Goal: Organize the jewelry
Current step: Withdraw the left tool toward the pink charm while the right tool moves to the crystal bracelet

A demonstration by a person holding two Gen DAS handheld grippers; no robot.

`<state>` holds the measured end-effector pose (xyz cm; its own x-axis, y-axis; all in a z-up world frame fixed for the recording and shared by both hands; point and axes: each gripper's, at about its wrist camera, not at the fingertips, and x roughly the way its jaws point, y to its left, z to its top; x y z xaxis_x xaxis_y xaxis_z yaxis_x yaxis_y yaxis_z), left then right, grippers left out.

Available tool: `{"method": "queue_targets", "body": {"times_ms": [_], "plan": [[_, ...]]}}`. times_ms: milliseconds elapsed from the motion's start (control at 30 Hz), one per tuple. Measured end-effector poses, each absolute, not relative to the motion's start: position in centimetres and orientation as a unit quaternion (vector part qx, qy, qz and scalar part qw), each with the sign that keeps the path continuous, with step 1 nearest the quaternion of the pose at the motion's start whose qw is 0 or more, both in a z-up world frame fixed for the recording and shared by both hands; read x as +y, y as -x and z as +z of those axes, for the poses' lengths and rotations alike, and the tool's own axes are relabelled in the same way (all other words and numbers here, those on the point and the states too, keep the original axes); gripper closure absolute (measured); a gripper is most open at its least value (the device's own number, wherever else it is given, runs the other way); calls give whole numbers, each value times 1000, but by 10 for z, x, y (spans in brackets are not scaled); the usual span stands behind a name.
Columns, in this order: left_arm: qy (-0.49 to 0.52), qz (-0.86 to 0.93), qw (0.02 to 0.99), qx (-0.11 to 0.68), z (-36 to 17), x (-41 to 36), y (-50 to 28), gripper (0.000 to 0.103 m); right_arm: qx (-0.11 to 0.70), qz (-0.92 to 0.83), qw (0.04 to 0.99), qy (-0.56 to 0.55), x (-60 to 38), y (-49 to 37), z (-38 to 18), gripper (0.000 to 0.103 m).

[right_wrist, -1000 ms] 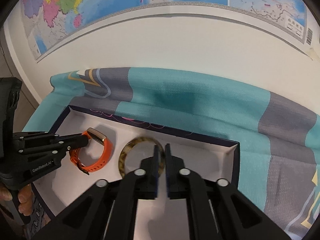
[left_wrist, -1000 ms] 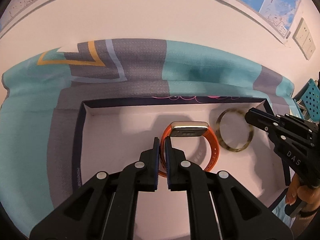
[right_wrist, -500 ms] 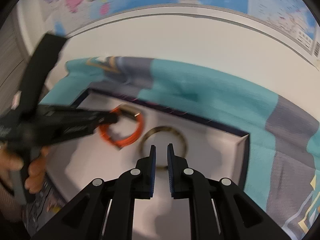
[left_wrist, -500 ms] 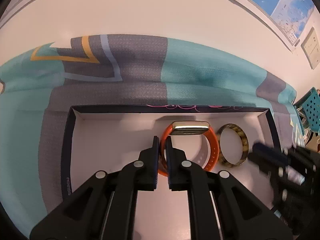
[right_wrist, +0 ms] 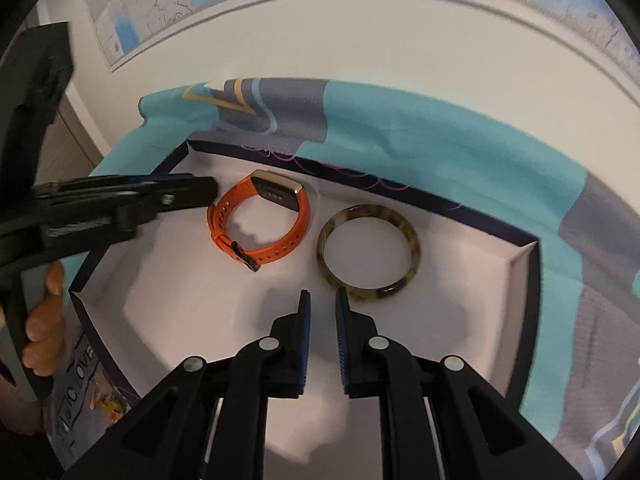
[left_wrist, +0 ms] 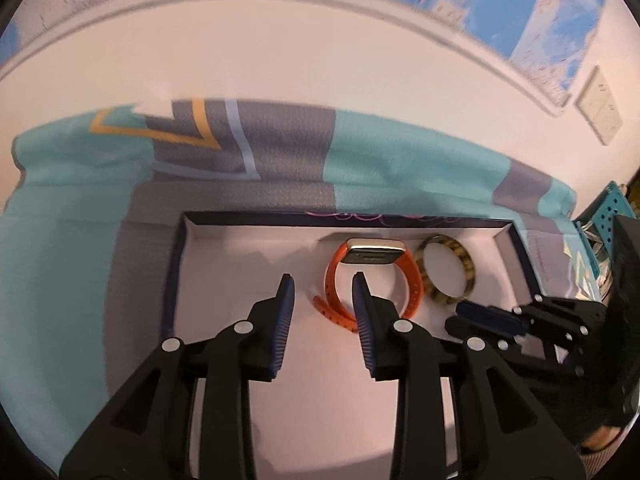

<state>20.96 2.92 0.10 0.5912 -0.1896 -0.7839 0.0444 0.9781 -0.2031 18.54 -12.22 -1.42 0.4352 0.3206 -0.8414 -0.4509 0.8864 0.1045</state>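
An orange watch [left_wrist: 374,280] with a gold face lies in a white-lined box [left_wrist: 248,248]. A tortoiseshell bangle [left_wrist: 444,270] lies flat to its right. Both also show in the right wrist view, the watch [right_wrist: 260,220] and the bangle [right_wrist: 368,252]. My left gripper [left_wrist: 322,290] is open and empty, raised just short of the watch strap. My right gripper [right_wrist: 321,300] is slightly open and empty, above the box floor just short of the bangle. It shows at the right of the left wrist view [left_wrist: 488,318]. The left gripper shows at the left of the right wrist view [right_wrist: 192,192].
The box has dark blue walls [right_wrist: 528,280] and sits on a teal and grey cloth [right_wrist: 440,136]. A white wall with maps [right_wrist: 360,24] stands behind. A teal perforated crate [left_wrist: 612,216] is at the far right.
My left gripper has opened and let go of the watch strap, which now lies in the box. My right gripper has opened slightly and pulled back from the bangle.
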Motion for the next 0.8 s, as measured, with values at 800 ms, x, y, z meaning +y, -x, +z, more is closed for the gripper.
{"method": "queue_targets", "body": {"times_ms": [800], "plan": [[-2,-134,911,390,-3,42,-31,47,421,256,868,62,-163,-5,-3,64]]}}
